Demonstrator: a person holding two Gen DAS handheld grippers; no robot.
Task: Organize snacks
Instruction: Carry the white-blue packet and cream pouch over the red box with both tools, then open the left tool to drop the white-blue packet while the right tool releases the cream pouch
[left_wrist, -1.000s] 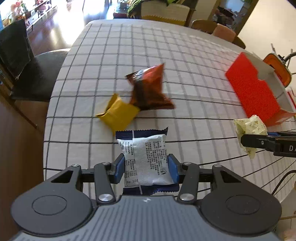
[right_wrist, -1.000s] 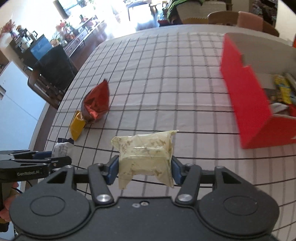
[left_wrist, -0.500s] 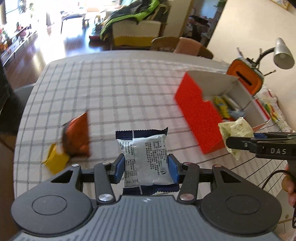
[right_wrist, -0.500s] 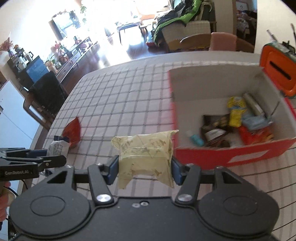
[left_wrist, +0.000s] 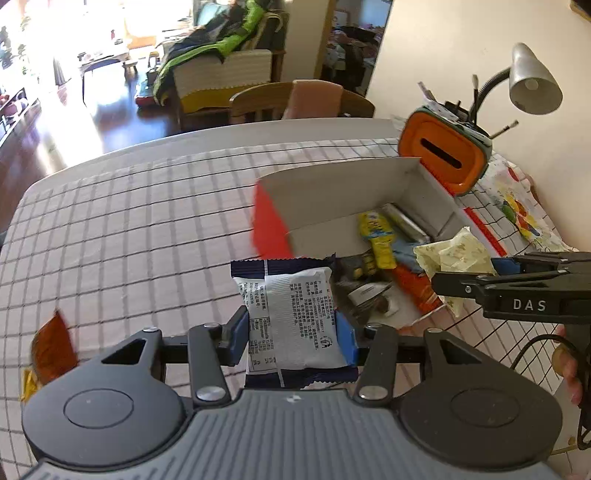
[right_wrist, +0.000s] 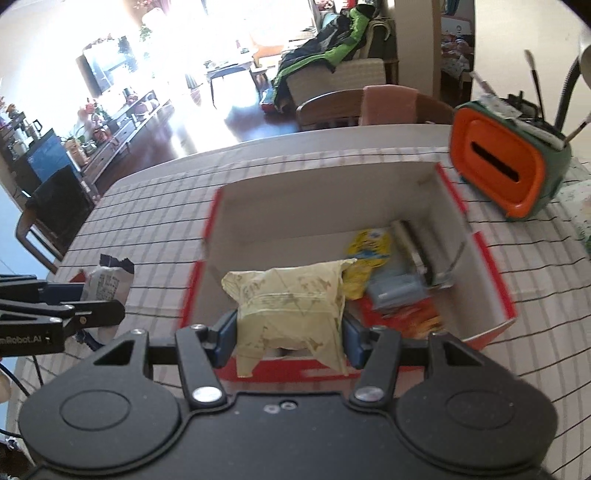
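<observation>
I have one snack in each gripper and both are now near the red box, which stands open on the counter with its checked cloth.

My left gripper is clamped on the white and navy packet. The blue pads press it from both sides at its lower half, so the packet stands upright and its top is free. I hold it this way so that it can drop straight down when the jaws part. In the left wrist view it sits in front of the near left corner of the box; I judge it is not yet over the opening.

My right gripper is clamped on the pale yellow-green packet, also across its middle. From the right wrist view this packet hangs above the near wall of the box, close to the free white floor on the left part inside.

The box already contains several snacks, gathered at the right side: a yellow packet, a silver one, an orange one. I think the free left part is the better place to release.

An orange-brown snack lies on the counter at the far left, so the task is not finished. Beyond the box stands an orange holder, well apart from my path.
</observation>
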